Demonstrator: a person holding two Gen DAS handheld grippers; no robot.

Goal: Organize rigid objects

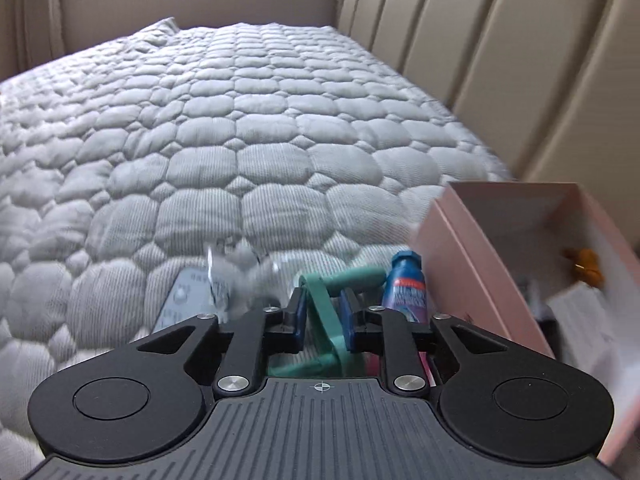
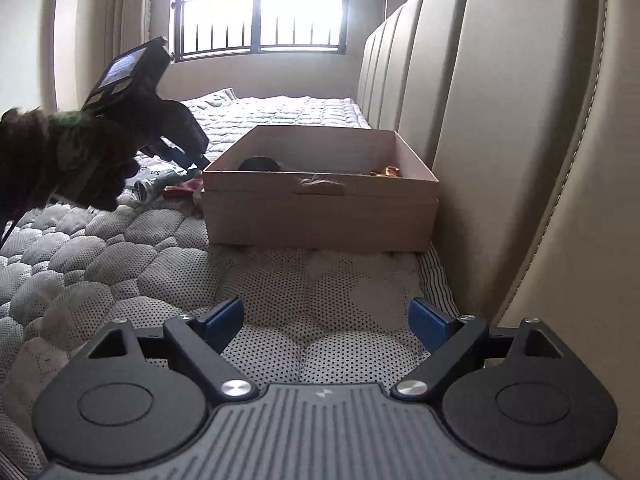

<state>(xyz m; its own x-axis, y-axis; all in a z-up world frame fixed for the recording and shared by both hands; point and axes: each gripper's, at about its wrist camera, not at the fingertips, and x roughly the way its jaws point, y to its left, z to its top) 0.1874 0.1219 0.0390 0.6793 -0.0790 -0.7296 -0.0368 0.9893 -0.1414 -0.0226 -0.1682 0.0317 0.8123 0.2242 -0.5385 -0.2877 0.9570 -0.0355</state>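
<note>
My left gripper (image 1: 323, 312) is shut on a green handled tool (image 1: 320, 300), low over the bed just left of the pink box (image 1: 472, 264). A blue bottle (image 1: 402, 284) stands right of the fingers, against the box wall. A clear glass item (image 1: 230, 276) and a grey remote (image 1: 180, 300) lie to the left. In the right wrist view the left gripper (image 2: 192, 160) hangs at the box's (image 2: 320, 216) left corner, above a metallic cylinder (image 2: 154, 184). My right gripper (image 2: 326, 324) is open and empty over the mattress, well in front of the box.
The box holds an orange object (image 1: 584, 268), a dark round item (image 2: 260, 164) and paper (image 1: 588, 312). The padded headboard (image 2: 520, 140) runs along the right, touching the box. The quilted mattress (image 1: 240, 140) stretches to a window (image 2: 264, 8).
</note>
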